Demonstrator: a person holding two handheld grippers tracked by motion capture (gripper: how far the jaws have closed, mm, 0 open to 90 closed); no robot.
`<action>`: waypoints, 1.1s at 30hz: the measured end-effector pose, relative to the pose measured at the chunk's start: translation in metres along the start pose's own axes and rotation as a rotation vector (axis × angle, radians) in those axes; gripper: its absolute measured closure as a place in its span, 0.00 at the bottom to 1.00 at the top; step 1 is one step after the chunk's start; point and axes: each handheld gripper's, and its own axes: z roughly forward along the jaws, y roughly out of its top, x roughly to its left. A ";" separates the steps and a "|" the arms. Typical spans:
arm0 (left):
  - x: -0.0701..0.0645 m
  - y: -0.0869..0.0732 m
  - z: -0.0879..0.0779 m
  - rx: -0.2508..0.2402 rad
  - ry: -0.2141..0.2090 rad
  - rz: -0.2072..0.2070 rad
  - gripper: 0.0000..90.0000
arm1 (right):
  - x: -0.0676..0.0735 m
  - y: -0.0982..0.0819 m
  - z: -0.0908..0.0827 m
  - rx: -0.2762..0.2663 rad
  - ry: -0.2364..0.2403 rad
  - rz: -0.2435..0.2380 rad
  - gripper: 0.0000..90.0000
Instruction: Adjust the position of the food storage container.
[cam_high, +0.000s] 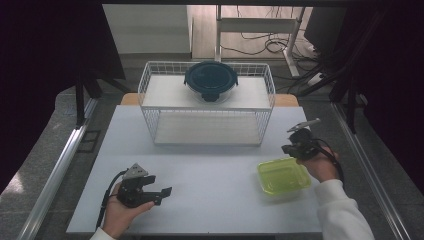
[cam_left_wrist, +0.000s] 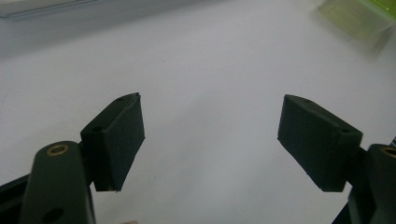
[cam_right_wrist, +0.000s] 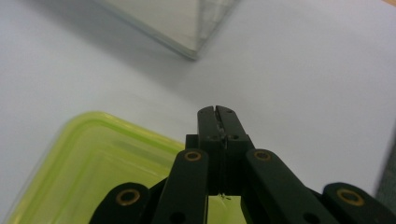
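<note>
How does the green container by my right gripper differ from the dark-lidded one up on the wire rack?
The green container is squarish, translucent yellow-green and lies low on the table, beside the right gripper. The dark-lidded container is round, with a dark teal lid on a clear body, and sits raised on the top shelf of the wire rack. No gripper is near it. Both look like food storage containers.

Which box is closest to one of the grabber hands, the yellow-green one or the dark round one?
The yellow-green box, lying on the table right beside the right gripper. The dark round box sits far off on top of the wire rack.
</note>
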 end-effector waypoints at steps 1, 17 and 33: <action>0.000 0.000 0.001 0.001 0.002 -0.004 0.25 | -0.009 -0.011 -0.009 -0.013 -0.009 0.049 0.99; -0.002 0.002 0.004 0.008 -0.010 0.000 0.25 | -0.036 -0.081 -0.014 0.037 -0.086 0.206 0.99; -0.001 0.000 0.001 0.006 -0.009 -0.005 0.25 | -0.023 -0.090 -0.005 0.114 -0.055 0.185 0.99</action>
